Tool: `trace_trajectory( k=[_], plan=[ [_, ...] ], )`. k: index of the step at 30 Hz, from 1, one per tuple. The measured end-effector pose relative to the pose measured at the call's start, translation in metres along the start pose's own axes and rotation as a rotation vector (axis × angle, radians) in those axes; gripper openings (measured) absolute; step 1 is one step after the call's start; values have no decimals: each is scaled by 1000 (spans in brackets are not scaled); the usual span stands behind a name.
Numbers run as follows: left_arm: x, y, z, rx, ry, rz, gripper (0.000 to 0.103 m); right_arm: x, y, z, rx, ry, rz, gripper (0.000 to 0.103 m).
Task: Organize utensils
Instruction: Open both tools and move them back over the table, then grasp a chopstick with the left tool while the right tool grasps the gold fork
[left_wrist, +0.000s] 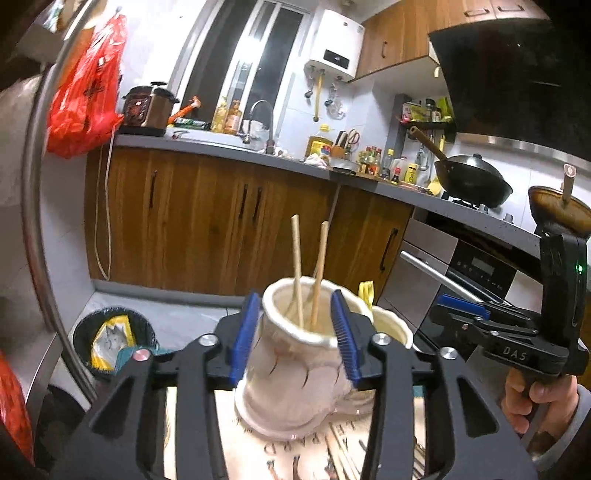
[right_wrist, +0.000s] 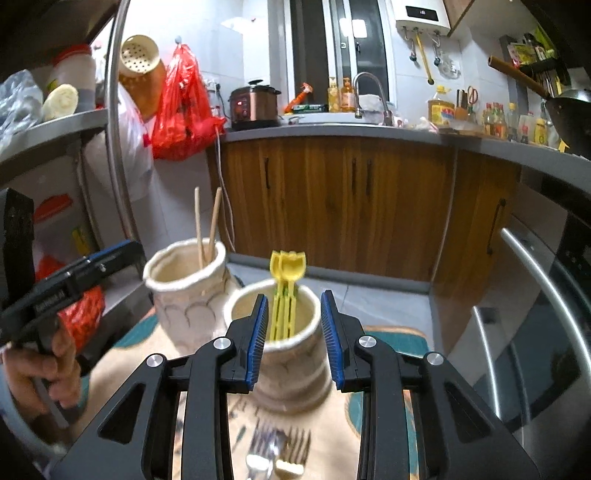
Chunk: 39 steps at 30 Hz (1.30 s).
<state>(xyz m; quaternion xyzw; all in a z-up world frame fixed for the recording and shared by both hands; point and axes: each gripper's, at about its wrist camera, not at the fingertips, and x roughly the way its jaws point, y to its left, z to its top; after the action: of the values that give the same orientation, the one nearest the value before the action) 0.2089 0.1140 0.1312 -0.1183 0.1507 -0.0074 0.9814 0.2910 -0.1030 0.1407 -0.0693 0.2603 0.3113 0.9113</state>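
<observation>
My left gripper (left_wrist: 293, 334) stands released, ribbed blue pads either side of a cream, scallop-carved ceramic pot (left_wrist: 295, 369) holding two wooden chopsticks (left_wrist: 297, 269). My right gripper (right_wrist: 293, 338), its body lettered "DAS", hangs released before the second pot (right_wrist: 291, 369) holding yellow plastic utensils (right_wrist: 286, 291). Metal forks (right_wrist: 280, 454) lie on the lettered mat (right_wrist: 373, 410).

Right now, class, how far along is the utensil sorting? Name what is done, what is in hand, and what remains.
Done: two chopsticks stand in the left holder, and yellow utensils stand in the right holder. In hand: nothing; the left tongs and right tongs are both open and empty. Left: blurred forks lying on the mat.
</observation>
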Motion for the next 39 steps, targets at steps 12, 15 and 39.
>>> trace_trajectory(
  k=[12, 15, 39],
  plan=[
    [-20, 8, -65, -58, 186, -30, 64, -5, -9, -65, 30, 223, 50, 31],
    [-18, 1, -77, -38, 231, -35, 63, -2, -7, -80, 48, 280, 73, 31],
    [31, -52, -130, 215, 604, 24, 36, 12, 6, -124, -3, 482, 76, 17]
  ],
)
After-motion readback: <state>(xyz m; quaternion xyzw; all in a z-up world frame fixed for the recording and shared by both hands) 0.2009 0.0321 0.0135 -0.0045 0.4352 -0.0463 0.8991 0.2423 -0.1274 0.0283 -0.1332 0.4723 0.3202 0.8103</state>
